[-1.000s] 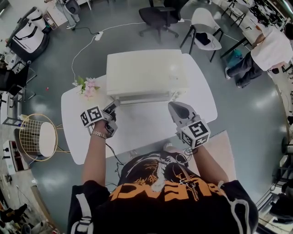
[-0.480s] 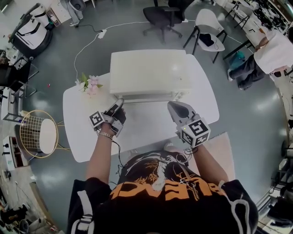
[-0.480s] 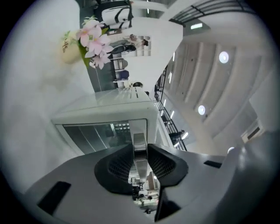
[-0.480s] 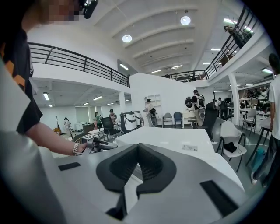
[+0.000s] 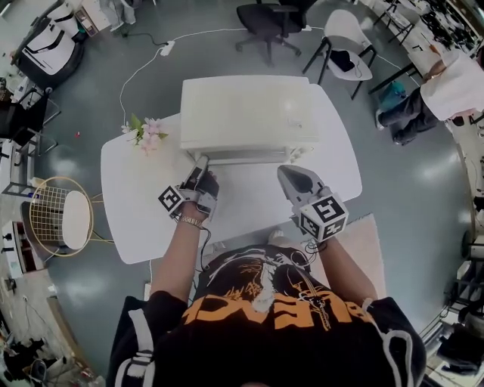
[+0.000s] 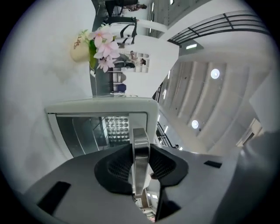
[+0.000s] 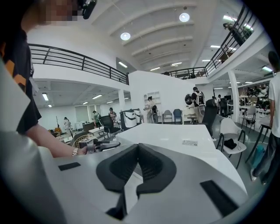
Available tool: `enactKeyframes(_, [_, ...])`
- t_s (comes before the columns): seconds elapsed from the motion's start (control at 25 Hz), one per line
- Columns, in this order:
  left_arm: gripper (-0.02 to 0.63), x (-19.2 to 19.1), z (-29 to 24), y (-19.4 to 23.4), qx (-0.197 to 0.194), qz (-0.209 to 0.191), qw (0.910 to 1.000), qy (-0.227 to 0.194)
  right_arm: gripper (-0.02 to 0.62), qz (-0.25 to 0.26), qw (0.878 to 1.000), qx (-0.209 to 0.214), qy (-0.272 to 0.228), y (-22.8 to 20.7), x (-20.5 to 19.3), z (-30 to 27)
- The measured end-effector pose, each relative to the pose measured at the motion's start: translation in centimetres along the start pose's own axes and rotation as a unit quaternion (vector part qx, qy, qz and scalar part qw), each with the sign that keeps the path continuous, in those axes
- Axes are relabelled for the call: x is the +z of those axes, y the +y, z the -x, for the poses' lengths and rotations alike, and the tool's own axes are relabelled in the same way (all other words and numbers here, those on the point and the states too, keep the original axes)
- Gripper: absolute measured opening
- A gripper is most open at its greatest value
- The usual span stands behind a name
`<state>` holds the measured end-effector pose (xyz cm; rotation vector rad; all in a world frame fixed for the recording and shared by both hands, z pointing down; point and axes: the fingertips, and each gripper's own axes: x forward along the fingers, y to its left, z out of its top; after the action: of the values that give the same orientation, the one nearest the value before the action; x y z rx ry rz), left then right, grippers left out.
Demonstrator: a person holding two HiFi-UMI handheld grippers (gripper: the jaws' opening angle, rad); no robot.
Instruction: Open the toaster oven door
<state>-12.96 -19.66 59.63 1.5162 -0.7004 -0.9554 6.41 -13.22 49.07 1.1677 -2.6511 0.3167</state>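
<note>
One toaster oven (image 5: 246,113) sits on one tabletop (image 5: 136,204) and carries one metal door handle (image 6: 140,148). In the head view, one bunch of pink flowers (image 5: 145,136) lies left of the toaster oven. Two chairs stand beyond it: one black office chair (image 5: 265,19) and one white chair (image 5: 344,41). One gold wire stool (image 5: 62,219) stands farther left.

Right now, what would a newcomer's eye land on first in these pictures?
The cream toaster oven fills the middle of the white table, with pink flowers to its left in the head view. At the oven's front, the left gripper has just been closing its fingers, which now press on the shiny door handle between them. The right gripper hangs shut and empty near the oven's front right corner.
</note>
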Motion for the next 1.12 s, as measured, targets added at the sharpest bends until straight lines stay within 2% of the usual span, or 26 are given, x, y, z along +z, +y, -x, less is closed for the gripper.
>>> enactKeyframes(0.08, [0.118, 0.1, 0.4, 0.0, 0.000, -0.005, 0.9995, -0.031, 0.014, 0.004, 1.000, -0.003, 0.005, -0.2, -0.2, 0.0])
enactKeyframes(0.16, [0.120, 0.1, 0.8, -0.1, -0.005, -0.014, 0.9990, -0.041, 0.014, 0.010, 1.000, -0.007, 0.015, -0.6, -0.6, -0.1])
enactKeyframes(0.48, [0.118, -2.1, 3.9, 0.4, -0.015, -0.022, 0.9995, -0.017, 0.014, 0.036, 0.996, -0.023, 0.082, -2.1, -3.7, -1.1])
enactKeyframes(0.64, [0.118, -2.8, 5.6, 1.0, -0.020, -0.024, 0.9995, -0.007, 0.014, 0.089, 0.988, -0.012, 0.125, -1.7, -4.8, -2.7])
enactKeyframes(0.72, [0.118, -3.3, 6.0, 1.1, -0.022, -0.021, 0.9995, -0.004, 0.014, 0.151, 0.973, 0.005, 0.175, -1.6, -6.0, -3.6])
enactKeyframes(0.76, [0.118, -3.5, 6.2, 1.3, -0.021, -0.020, 0.9996, -0.004, 0.014, 0.193, 0.959, 0.020, 0.205, -1.3, -6.8, -4.0])
enactKeyframes(0.84, [0.118, -3.6, 6.7, 1.6, -0.018, -0.022, 0.9996, 0.000, 0.014, 0.286, 0.923, 0.050, 0.253, -0.4, -8.4, -4.6])
enactKeyframes(0.92, [0.118, -3.6, 6.9, 1.7, -0.019, -0.026, 0.9995, 0.004, 0.014, 0.362, 0.890, 0.063, 0.272, 0.2, -9.3, -4.9])
enactKeyframes(0.96, [0.118, -3.6, 6.9, 1.6, -0.020, -0.027, 0.9994, 0.006, 0.014, 0.384, 0.880, 0.064, 0.273, 0.4, -9.4, -4.8])
enactKeyframes(1.0, [0.118, -3.7, 6.9, 1.6, -0.022, -0.027, 0.9994, 0.006, 0.014, 0.395, 0.875, 0.064, 0.272, 0.5, -9.4, -4.8])
enactKeyframes(1.12, [0.120, -3.8, 7.0, 1.5, -0.027, -0.021, 0.9994, 0.007, 0.014, 0.408, 0.869, 0.063, 0.271, 0.6, -9.2, -4.8])
